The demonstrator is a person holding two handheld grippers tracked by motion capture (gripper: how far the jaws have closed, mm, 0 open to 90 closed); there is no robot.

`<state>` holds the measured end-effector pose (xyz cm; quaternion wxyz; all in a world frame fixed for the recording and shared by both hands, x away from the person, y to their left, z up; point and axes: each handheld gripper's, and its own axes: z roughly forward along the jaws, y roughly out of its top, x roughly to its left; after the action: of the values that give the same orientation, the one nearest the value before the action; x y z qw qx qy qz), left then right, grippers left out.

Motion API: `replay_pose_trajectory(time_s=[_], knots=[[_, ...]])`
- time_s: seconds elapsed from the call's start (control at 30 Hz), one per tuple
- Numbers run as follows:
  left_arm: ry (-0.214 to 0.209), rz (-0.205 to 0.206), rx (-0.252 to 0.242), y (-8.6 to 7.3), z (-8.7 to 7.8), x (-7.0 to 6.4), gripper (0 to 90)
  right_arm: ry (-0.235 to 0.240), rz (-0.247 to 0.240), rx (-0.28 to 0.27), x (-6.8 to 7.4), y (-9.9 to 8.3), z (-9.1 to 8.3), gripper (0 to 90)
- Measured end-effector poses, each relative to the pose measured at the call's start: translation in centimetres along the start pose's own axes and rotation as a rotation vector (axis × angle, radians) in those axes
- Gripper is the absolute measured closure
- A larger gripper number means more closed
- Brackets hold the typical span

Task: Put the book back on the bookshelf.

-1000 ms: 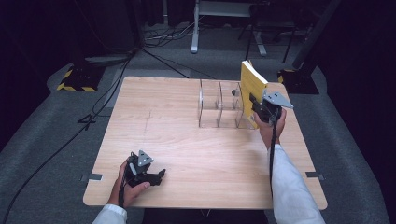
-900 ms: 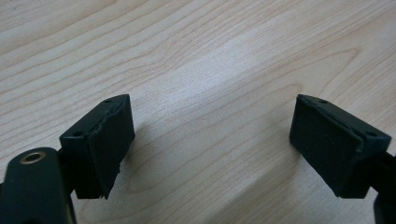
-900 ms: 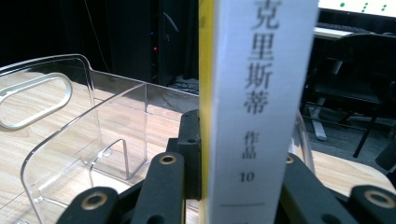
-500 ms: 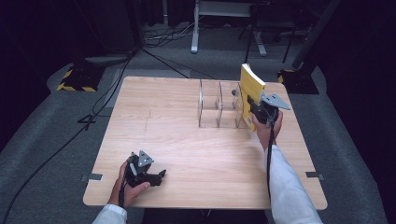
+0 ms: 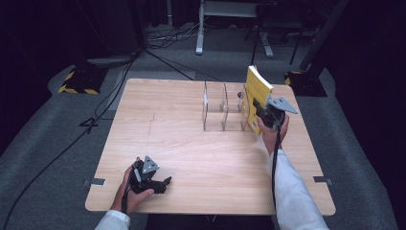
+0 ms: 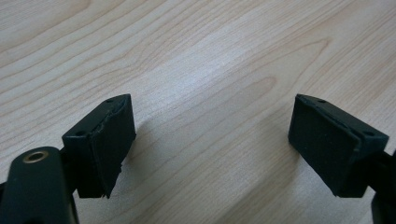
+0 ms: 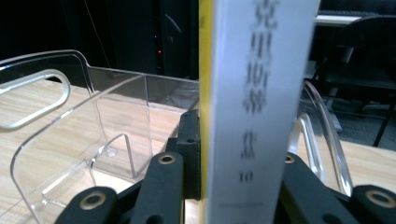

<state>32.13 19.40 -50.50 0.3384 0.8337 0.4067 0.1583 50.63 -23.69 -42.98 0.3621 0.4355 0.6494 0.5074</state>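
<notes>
while clamping yellow book (image 5: 257,91): right fingers (image 7: 189,154)

book (image 7: 254,107), white spine facing the right gripper view: dark printed characters running down it in a column, blurred beyond reading; below them the number "10"; a line of fine print near the bottom, too small to make out. yellow cover (image 5: 257,91) in the high view: no legible print.
</notes>
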Motion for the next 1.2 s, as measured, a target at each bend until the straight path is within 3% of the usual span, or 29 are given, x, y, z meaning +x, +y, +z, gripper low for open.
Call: replay_pose_trajectory(time_s=[0.4,0.83,1.2], knots=[[-0.007,0.012,0.003,0.0,0.0,0.0,15.3,0.022,-0.030,0.027,0.2,-1.1,-0.7,75.7],[-0.007,0.013,0.003,0.0,0.0,0.0,15.3,-0.055,-0.027,0.001,-0.2,-0.7,-0.4,76.3],[-0.006,0.013,0.003,0.0,0.0,0.0,15.4,-0.021,0.002,-0.004,-0.4,-0.6,1.0,76.0]])
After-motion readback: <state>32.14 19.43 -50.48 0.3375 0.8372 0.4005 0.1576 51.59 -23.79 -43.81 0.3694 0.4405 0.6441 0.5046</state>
